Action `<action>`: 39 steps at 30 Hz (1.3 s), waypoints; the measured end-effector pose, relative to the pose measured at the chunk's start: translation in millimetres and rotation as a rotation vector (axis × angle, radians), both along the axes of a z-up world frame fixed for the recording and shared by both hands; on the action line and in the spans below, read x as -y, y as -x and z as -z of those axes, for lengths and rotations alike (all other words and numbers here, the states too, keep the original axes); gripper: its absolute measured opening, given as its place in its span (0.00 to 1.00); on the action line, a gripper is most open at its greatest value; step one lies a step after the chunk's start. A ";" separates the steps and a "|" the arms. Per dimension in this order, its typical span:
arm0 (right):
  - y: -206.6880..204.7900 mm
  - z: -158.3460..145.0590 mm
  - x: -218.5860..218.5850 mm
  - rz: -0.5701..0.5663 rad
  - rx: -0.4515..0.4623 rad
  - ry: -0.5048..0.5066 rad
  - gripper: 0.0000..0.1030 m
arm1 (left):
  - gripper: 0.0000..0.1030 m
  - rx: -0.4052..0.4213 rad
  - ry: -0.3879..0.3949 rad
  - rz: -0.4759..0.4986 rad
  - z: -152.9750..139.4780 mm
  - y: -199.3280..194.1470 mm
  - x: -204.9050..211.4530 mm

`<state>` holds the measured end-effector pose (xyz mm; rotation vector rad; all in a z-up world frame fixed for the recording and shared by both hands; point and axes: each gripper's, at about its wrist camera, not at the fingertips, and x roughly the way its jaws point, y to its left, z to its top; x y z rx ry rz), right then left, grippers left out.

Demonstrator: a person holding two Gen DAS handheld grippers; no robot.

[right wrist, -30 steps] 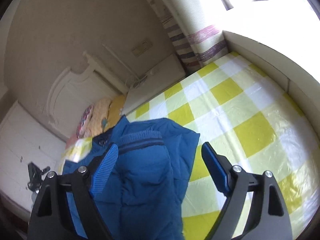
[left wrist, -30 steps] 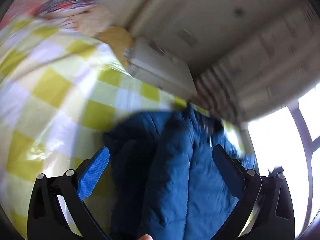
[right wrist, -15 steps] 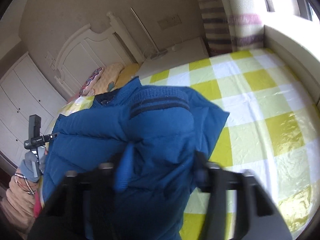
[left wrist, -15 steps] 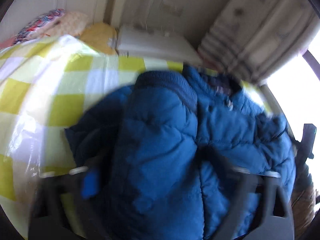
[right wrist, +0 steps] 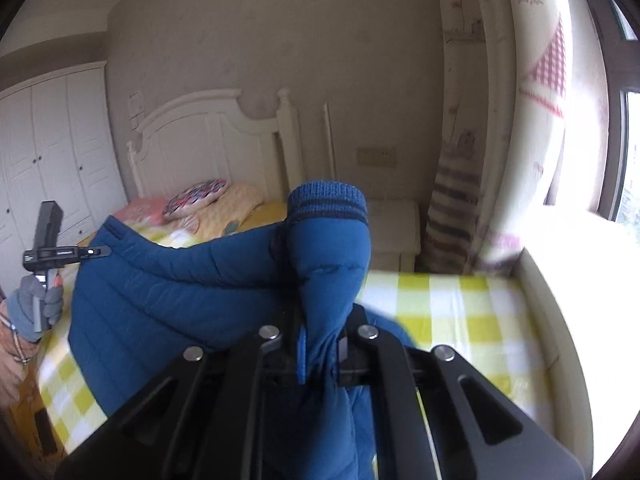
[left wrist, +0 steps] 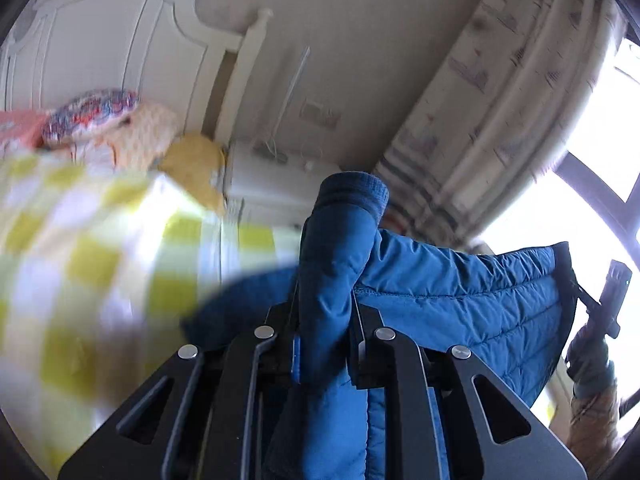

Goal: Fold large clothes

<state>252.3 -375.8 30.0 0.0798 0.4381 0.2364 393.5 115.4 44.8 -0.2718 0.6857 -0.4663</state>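
Blue padded jacket (right wrist: 168, 288): one, quilted, raised off the bed (right wrist: 452, 304) and stretched between two handheld grippers, with its lower part hanging toward the yellow-and-white checked cover.

Left gripper (left wrist: 324, 344): jaws closing, pressed on a sleeve, whose ribbed cuff (left wrist: 352, 196) stands up above the fingers.

Right gripper (right wrist: 320, 348): jaws fully closed, pinching the other sleeve; its striped cuff (right wrist: 326, 200) rises above them.

Gloved hand (right wrist: 34, 308): seen at the left edge of the right wrist view, gripping the left tool's handle.

Surroundings: white headboard (right wrist: 200, 140), patterned pillows (right wrist: 200, 200), white nightstand (right wrist: 394, 232), white wardrobe (right wrist: 52, 152), curtain (left wrist: 500, 120) beside a bright window (right wrist: 624, 152).
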 end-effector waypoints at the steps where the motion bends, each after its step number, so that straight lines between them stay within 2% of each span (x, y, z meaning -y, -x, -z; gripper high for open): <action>1: -19.7 -6.8 3.6 0.021 -0.010 -0.004 0.07 | 0.17 -0.009 -0.009 -0.020 -9.8 -19.9 2.5; 4: -93.9 -3.7 10.4 0.096 -0.103 -0.032 0.07 | 0.17 -0.068 -0.069 -0.078 -10.0 -78.1 18.5; 6: -134.0 20.1 9.1 0.151 -0.188 -0.028 0.07 | 0.17 -0.106 -0.138 -0.109 16.9 -109.8 36.4; 7: -156.5 46.0 6.2 0.196 -0.261 0.018 0.08 | 0.17 -0.117 -0.180 -0.120 33.9 -117.5 44.0; 9: -183.8 106.7 3.1 0.249 -0.415 0.048 0.08 | 0.17 -0.155 -0.284 -0.147 77.4 -130.3 63.0; 10: -190.9 133.4 0.4 0.260 -0.467 0.062 0.17 | 0.20 -0.195 -0.304 -0.141 106.9 -133.7 68.9; 11: -190.6 148.7 2.4 0.269 -0.457 0.028 0.20 | 0.21 -0.217 -0.277 -0.153 122.9 -134.9 67.3; 15: -189.4 150.7 6.0 0.274 -0.436 0.009 0.23 | 0.23 -0.215 -0.195 -0.178 124.9 -133.0 50.8; 19: -191.8 153.2 24.8 0.250 -0.446 -0.110 0.33 | 0.34 -0.239 -0.135 -0.205 127.2 -133.7 38.1; 20: -190.7 151.6 32.5 0.236 -0.456 -0.161 0.40 | 0.34 -0.237 -0.113 -0.205 124.5 -132.5 32.7; 21: -182.4 148.1 40.5 0.219 -0.464 -0.203 0.52 | 0.34 -0.230 -0.083 -0.198 119.2 -129.7 26.2; 22: -173.5 143.0 43.5 0.195 -0.462 -0.239 0.73 | 0.34 -0.211 -0.044 -0.187 109.0 -118.6 17.3; 24: -138.0 119.9 53.6 0.088 -0.403 -0.319 0.74 | 0.37 -0.154 -0.008 -0.152 89.6 -89.7 -0.3; 25: -120.7 112.0 56.9 0.057 -0.379 -0.316 0.74 | 0.64 -0.118 0.002 -0.110 81.5 -65.5 -13.4; 26: -90.6 102.4 61.7 0.023 -0.338 -0.287 0.74 | 0.84 -0.089 0.005 -0.074 78.3 -43.2 -25.2; 27: -70.6 99.4 64.3 0.011 -0.317 -0.266 0.75 | 0.96 -0.048 0.010 -0.042 77.8 -16.3 -37.6; 29: -17.4 103.5 72.2 -0.022 -0.290 -0.238 0.77 | 0.96 -0.058 -0.005 0.021 85.4 20.7 -51.7; 32: 34.7 127.8 75.4 -0.049 -0.309 -0.263 0.77 | 0.96 -0.096 -0.027 0.066 106.2 65.7 -62.9; 34: 52.3 143.3 67.1 -0.064 -0.340 -0.254 0.77 | 0.96 -0.122 -0.038 0.075 121.1 82.6 -62.4; 36: 58.7 161.1 51.8 -0.075 -0.384 -0.217 0.77 | 0.96 -0.155 -0.084 0.077 138.9 90.1 -52.7; 37: 59.0 163.7 44.6 -0.071 -0.392 -0.188 0.76 | 0.96 -0.169 -0.099 0.077 143.1 89.0 -47.8; 38: 56.9 160.9 32.0 -0.055 -0.383 -0.106 0.76 | 0.96 -0.171 -0.104 0.081 142.6 87.1 -43.5; 39: 52.7 158.0 23.0 -0.058 -0.370 -0.067 0.76 | 0.96 -0.144 -0.097 0.076 138.1 85.6 -40.4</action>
